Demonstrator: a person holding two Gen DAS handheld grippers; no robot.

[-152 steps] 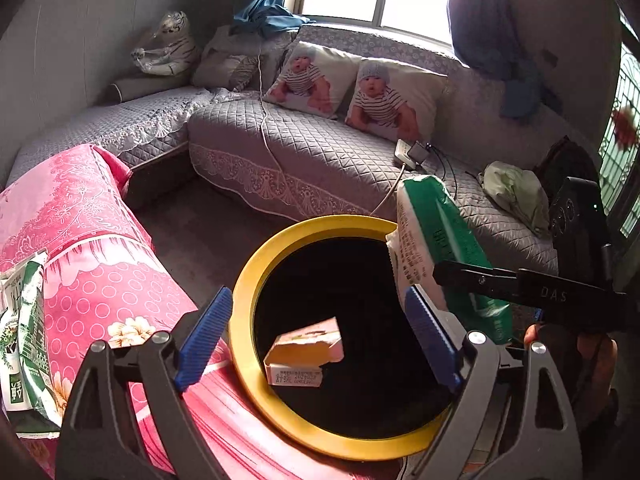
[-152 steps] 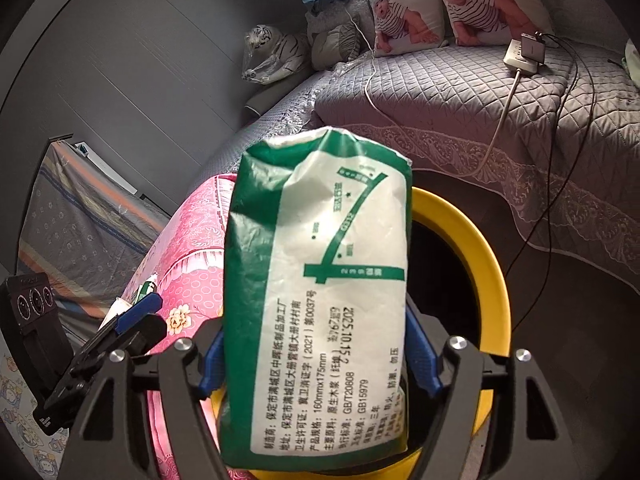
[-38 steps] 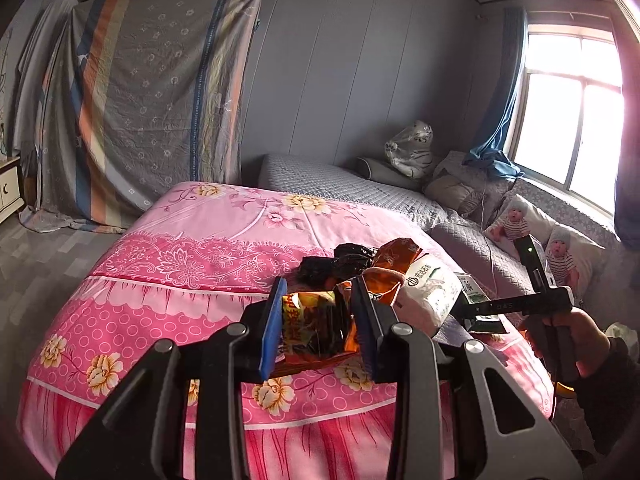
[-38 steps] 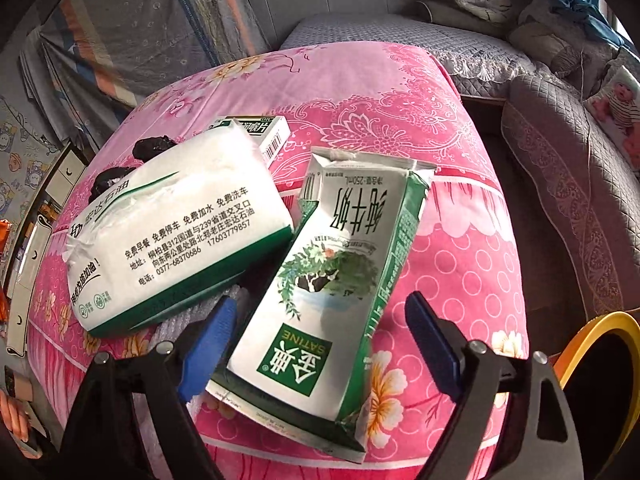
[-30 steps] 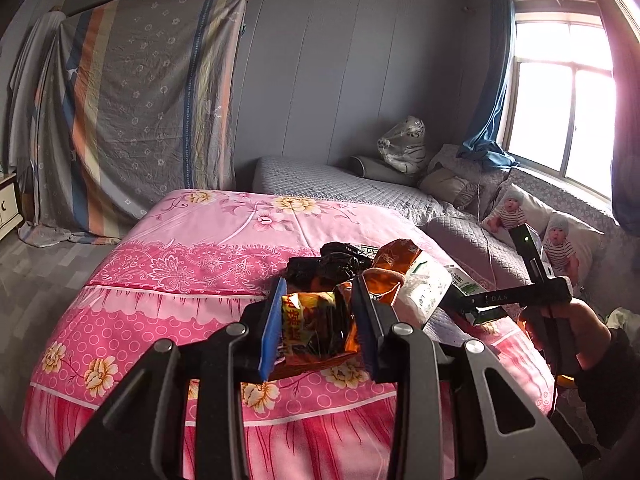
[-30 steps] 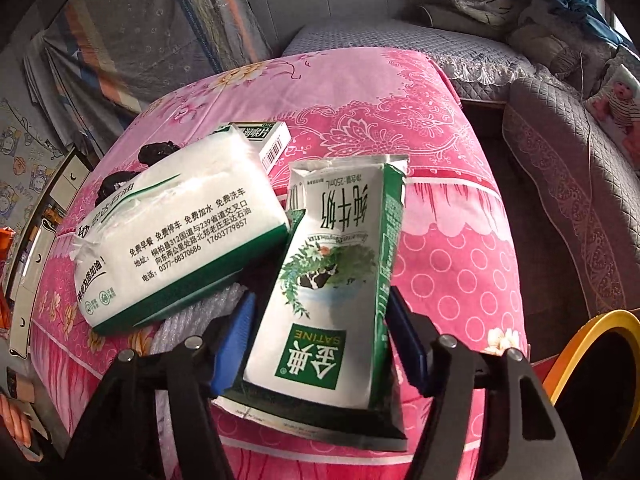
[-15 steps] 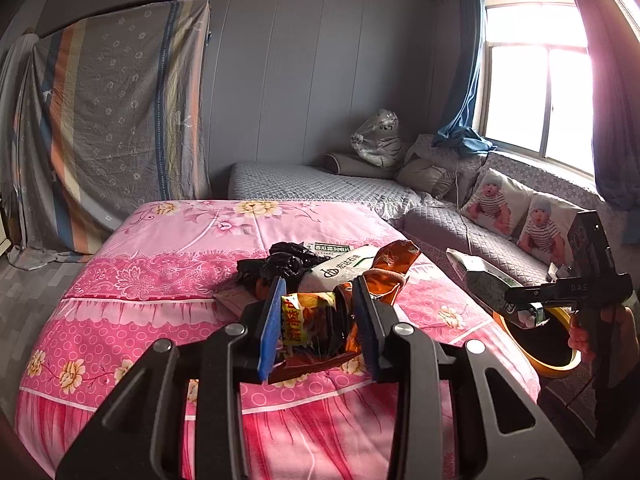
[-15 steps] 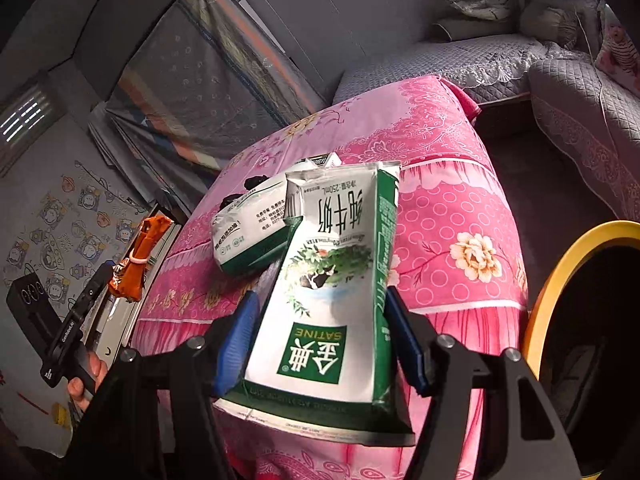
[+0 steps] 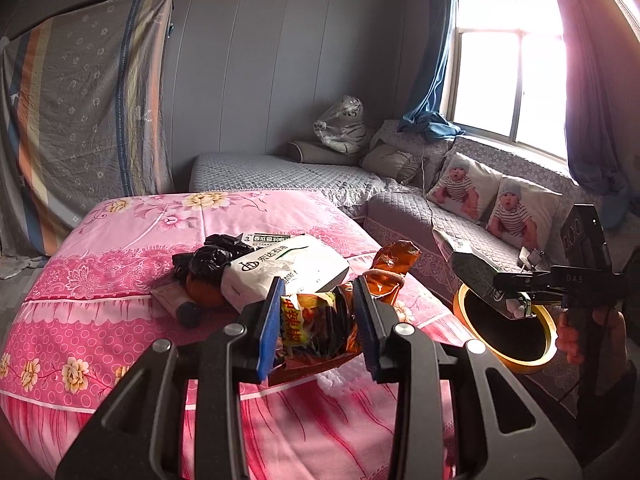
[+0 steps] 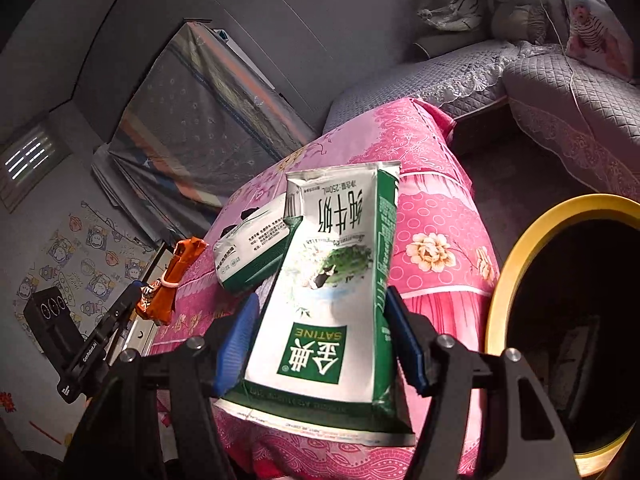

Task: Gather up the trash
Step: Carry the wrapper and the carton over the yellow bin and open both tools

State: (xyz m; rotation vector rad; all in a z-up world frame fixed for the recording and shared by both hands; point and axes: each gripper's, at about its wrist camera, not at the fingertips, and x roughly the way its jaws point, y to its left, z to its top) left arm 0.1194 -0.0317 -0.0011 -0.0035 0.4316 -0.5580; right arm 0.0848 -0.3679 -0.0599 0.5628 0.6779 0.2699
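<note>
Your right gripper has carried the milk carton off the bed toward the yellow-rimmed bin, jaws clenched on it (label upside down). Your left gripper clamps the orange snack bag above the bed's near edge.

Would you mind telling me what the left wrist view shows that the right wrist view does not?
Only the left wrist view shows the window, a black bag and an orange on the bed. Only the right wrist view shows the milk carton's printed front. Both show the tissue pack, the snack wrapper in the left gripper, and the yellow-rimmed bin.
</note>
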